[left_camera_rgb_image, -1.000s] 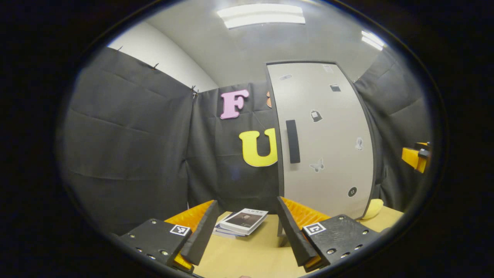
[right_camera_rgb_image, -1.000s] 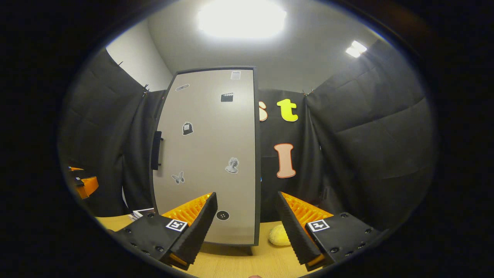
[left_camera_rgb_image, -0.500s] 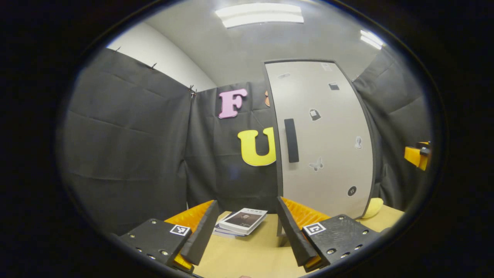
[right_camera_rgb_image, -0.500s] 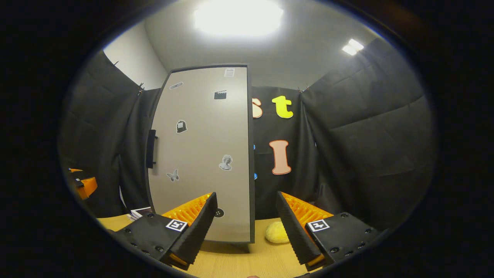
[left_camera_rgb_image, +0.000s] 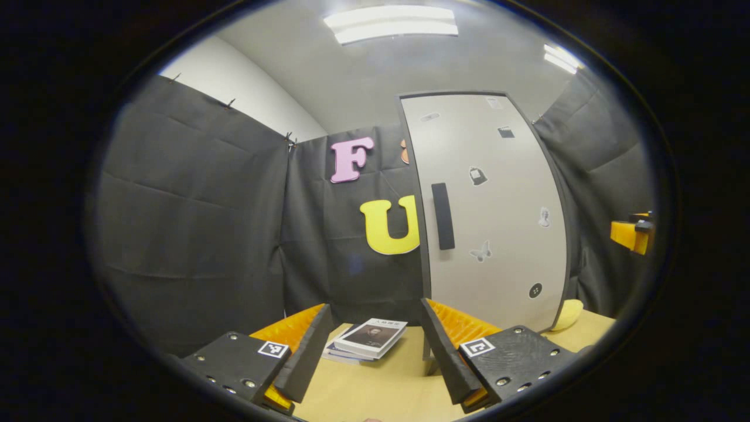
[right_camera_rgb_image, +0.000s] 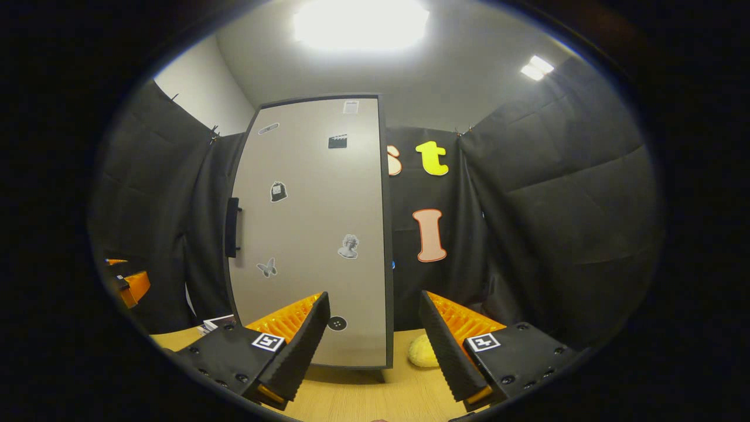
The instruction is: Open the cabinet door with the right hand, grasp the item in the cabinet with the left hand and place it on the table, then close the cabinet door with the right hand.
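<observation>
Cabinet door [left_camera_rgb_image: 489, 205] stands shut, a tall grey panel on the wooden bench [left_camera_rgb_image: 375, 387], with a dark vertical handle [left_camera_rgb_image: 443, 215] near its left edge and small stickers scattered over its face. Going left to right in the left gripper view: the black cloth wall, then the left gripper [left_camera_rgb_image: 375, 346] with its jaws apart and nothing between them, a small stack of books [left_camera_rgb_image: 366, 340] lying on the bench just beyond them, the door, a yellow soft thing [left_camera_rgb_image: 567, 314] at the door's lower right corner, and the other gripper's tip at the far right edge. In the right gripper view the door [right_camera_rgb_image: 316, 234] is left of centre, handle [right_camera_rgb_image: 232, 227] on its left edge; the right gripper [right_camera_rgb_image: 375, 346] hovers in front of it, jaws apart and empty, well short of the handle. The yellow thing [right_camera_rgb_image: 423, 353] rests on the bench between the jaws' lines. The item inside the cabinet is hidden by the door.
</observation>
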Motion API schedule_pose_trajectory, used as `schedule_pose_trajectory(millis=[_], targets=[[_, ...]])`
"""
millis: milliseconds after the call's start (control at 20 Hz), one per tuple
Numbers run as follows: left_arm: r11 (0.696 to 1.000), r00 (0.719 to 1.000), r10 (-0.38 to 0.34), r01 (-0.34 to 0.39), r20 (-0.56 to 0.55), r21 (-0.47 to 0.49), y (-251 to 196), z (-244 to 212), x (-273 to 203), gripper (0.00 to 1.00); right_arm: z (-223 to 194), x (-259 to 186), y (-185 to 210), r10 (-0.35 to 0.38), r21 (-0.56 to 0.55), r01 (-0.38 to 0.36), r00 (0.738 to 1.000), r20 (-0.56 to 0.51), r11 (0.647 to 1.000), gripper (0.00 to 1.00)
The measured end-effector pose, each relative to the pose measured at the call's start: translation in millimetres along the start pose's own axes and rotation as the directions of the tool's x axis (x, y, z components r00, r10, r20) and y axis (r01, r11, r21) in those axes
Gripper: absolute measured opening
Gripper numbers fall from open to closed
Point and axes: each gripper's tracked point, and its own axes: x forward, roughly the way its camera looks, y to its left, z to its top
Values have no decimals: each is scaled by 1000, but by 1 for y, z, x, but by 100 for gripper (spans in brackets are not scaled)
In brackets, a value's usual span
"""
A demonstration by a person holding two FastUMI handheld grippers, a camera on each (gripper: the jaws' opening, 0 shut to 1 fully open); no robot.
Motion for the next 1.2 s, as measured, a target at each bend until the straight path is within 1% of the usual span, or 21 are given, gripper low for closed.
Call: schedule_pose_trajectory(millis=[200,250,600,850,1200], targets=[[1000,1000,8,-8,-7,15,9,-5,-5,90,16,14,27,61,3,-61,998,-15,998,96],[1000,1000,10,-10,-10,22,12,-7,-6,90,21,19,35,78,6,-78,997,-14,997,97],[999,999,41,-40,-36,25,40,-22,-18,90,61,46,97,190,25,-190,981,30,981,96],[996,995,91,-90,-50,24,75,-29,-23,90,81,65,136,227,28,-228,972,55,973,96],[989,988,146,-145,-56,30,114,-36,-28,90,82,93,191,271,41,-272,962,23,962,97]])
